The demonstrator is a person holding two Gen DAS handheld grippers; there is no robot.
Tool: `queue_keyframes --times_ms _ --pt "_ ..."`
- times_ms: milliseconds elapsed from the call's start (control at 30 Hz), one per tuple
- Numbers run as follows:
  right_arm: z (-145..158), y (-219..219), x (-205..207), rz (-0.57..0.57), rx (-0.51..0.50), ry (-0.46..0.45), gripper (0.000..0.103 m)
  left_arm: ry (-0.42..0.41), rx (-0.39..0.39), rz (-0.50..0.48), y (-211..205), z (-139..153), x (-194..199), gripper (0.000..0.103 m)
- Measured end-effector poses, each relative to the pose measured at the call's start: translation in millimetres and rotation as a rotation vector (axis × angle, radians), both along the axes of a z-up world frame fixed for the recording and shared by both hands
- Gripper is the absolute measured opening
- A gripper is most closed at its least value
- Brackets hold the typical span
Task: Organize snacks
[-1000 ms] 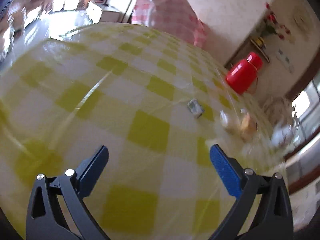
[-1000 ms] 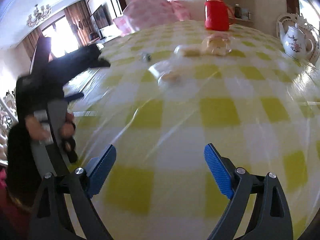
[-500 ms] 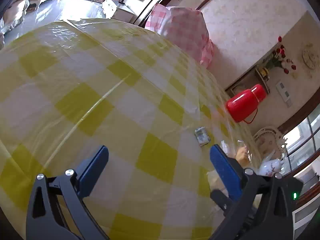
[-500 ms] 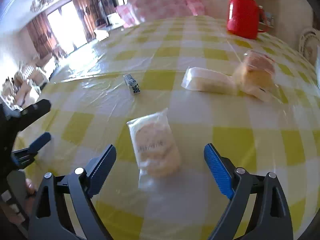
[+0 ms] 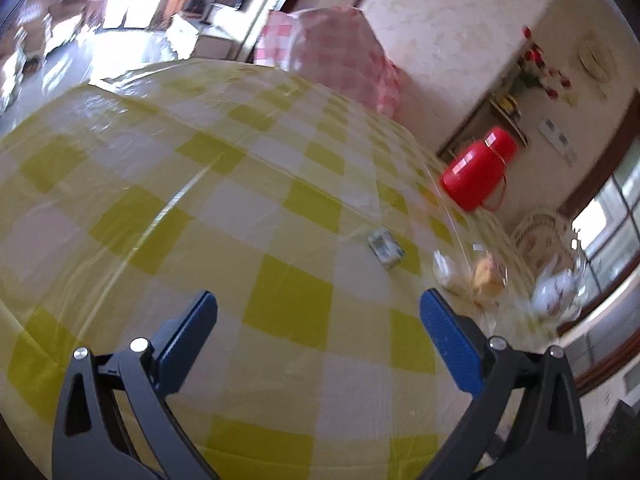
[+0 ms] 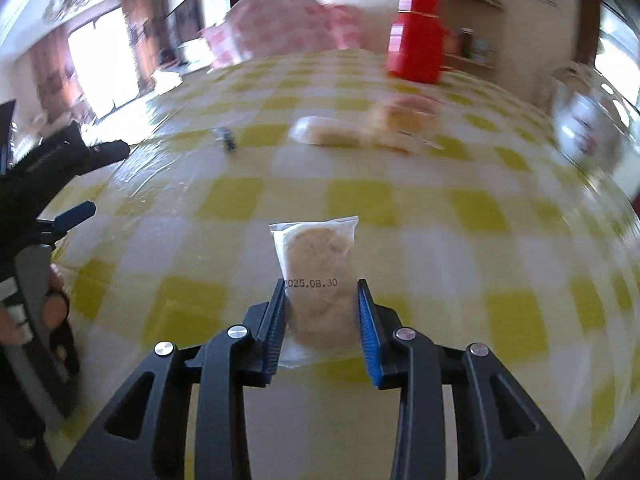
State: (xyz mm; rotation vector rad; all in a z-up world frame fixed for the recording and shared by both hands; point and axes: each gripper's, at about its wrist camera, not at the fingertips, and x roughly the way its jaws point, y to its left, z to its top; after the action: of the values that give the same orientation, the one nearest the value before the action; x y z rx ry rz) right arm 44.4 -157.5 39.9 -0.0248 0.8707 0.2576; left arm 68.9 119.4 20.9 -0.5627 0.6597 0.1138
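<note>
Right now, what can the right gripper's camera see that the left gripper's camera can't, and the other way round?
Only the right view shows the wrapped cookie between the closing blue pads of the right gripper, plus the left gripper and the hand holding it. Only the left view shows the red flowers on the wall shelf. Both show the checked tablecloth, red flask, small packet and two wrapped snacks further back.

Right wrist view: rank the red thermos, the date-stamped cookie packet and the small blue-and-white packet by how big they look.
1. Cookie packet, between the closing right claw pads; nearness inflates it.
2. Red thermos, roughly as large despite standing far back.
3. Small blue-and-white packet, clearly smallest.
</note>
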Motion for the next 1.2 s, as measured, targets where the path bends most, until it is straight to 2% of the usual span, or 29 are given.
queue_keyframes --times_ms 100,133,167,267,333,500,567,600,667,700,733,800,1200 --pt "-1 -40 -18 -0.095 0.120 0.009 0.034 0.032 0.066 -0.087 -28 1 12 0.101" --pt "0 -49 -22 -0.117 0.151 0.013 0.034 0.059 0.113 -0.124 -42 2 25 0.101" --pt "0 -61 -23 -0.149 0.194 0.013 0.034 0.077 0.143 -0.132 -49 2 33 0.101" --pt "-5 -71 -20 -0.176 0.237 0.025 0.034 0.118 0.235 -0.125 -66 1 70 0.101" --pt "-7 -74 -18 -0.172 0.250 0.043 0.034 0.149 0.265 -0.113 -69 -3 96 0.101" --pt "-3 -66 -15 -0.149 0.225 0.028 0.034 0.226 0.242 -0.082 -61 -12 143 0.101" --pt "-4 -65 -13 -0.138 0.230 0.041 0.034 0.233 0.273 -0.085 -65 -12 149 0.094" --pt "-5 -65 -12 -0.136 0.233 0.046 0.034 0.236 0.292 -0.096 -67 -13 151 0.087" --pt "-5 -64 -12 -0.132 0.236 0.051 0.034 0.221 0.345 -0.141 -76 -11 151 0.055" --pt "-5 -63 -12 -0.130 0.235 0.051 0.034 0.215 0.349 -0.160 -78 -12 149 0.024" --pt "-4 -63 -13 -0.131 0.232 0.049 0.034 0.207 0.326 -0.197 -77 -12 148 0.014" --pt "-4 -64 -14 -0.135 0.228 0.045 0.034 0.181 0.216 -0.273 -73 -12 142 0.014" --pt "-8 -85 -14 -0.182 0.287 0.057 0.034 0.129 0.264 -0.370 -111 -6 94 0.014"
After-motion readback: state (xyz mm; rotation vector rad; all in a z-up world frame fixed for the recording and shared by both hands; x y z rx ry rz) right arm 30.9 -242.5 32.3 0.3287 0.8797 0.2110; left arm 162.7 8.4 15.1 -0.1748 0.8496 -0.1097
